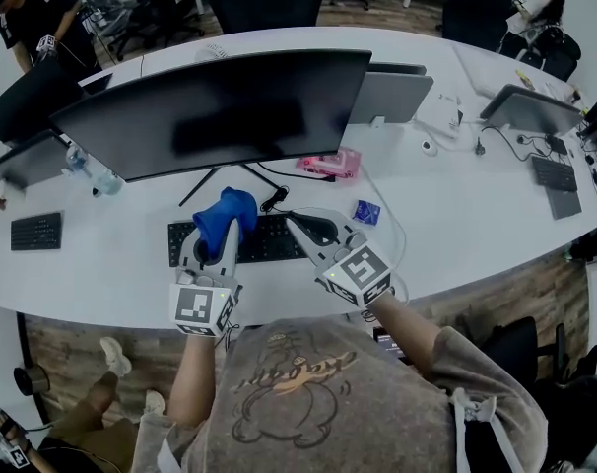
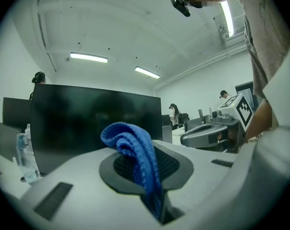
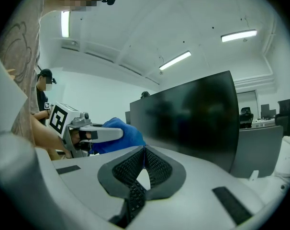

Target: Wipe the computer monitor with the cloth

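The wide black monitor [image 1: 220, 111] stands at the middle of the white desk [image 1: 456, 235]; its screen is dark. My left gripper [image 1: 218, 235] is shut on a blue cloth [image 1: 223, 215], held in front of the screen's lower edge over a black keyboard [image 1: 269, 241]. In the left gripper view the cloth [image 2: 135, 152] bulges up from between the jaws, with the monitor [image 2: 87, 119] behind it. My right gripper [image 1: 297, 221] is just right of it, shut and empty. In the right gripper view its tips [image 3: 144, 150] meet, with the monitor [image 3: 193, 119] ahead and the cloth [image 3: 121, 134] at left.
A pink packet [image 1: 330, 163] and a small blue packet [image 1: 366, 212] lie right of the monitor stand. Water bottles [image 1: 90, 170] and a second keyboard [image 1: 35, 231] are at left. Other monitors [image 1: 392, 95], cables and a keyboard [image 1: 555, 173] sit at right. A person [image 1: 33, 18] stands far left.
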`<state>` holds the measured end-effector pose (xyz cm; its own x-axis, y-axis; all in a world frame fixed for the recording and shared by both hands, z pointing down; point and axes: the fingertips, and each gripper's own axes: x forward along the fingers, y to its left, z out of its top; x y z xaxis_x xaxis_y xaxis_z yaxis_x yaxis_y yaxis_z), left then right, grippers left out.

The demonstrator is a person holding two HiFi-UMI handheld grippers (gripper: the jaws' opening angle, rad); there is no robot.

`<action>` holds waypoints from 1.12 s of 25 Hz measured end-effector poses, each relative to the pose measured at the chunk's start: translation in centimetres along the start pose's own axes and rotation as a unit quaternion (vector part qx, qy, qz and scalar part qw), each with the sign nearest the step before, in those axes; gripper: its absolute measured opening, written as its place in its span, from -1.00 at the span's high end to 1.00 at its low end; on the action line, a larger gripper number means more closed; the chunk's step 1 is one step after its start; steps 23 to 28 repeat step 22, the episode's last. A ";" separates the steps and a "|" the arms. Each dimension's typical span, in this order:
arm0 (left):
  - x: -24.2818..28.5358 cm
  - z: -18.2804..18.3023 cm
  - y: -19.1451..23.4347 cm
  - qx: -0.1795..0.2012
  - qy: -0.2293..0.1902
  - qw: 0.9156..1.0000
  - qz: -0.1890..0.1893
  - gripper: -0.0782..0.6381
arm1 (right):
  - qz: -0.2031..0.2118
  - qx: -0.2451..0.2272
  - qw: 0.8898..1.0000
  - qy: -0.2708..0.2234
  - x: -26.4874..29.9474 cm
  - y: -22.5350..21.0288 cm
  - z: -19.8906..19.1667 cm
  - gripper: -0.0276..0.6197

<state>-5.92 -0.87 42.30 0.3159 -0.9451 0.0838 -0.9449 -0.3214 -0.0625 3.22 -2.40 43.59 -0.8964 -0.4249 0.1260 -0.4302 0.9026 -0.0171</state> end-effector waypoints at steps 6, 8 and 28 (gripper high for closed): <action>-0.1 -0.6 0.3 -0.008 0.002 1.000 0.003 0.65 | 0.016 -0.017 1.000 0.007 0.0 -0.1 0.5 0.85; -0.1 -1.0 0.2 -0.013 0.003 1.000 0.001 0.65 | 0.016 -0.018 1.000 0.012 -0.1 -0.1 0.3 0.85; 0.9 -2.0 -0.7 -0.030 0.008 0.999 -0.008 0.65 | 0.031 -0.024 0.998 0.049 -1.6 -1.5 -0.9 0.85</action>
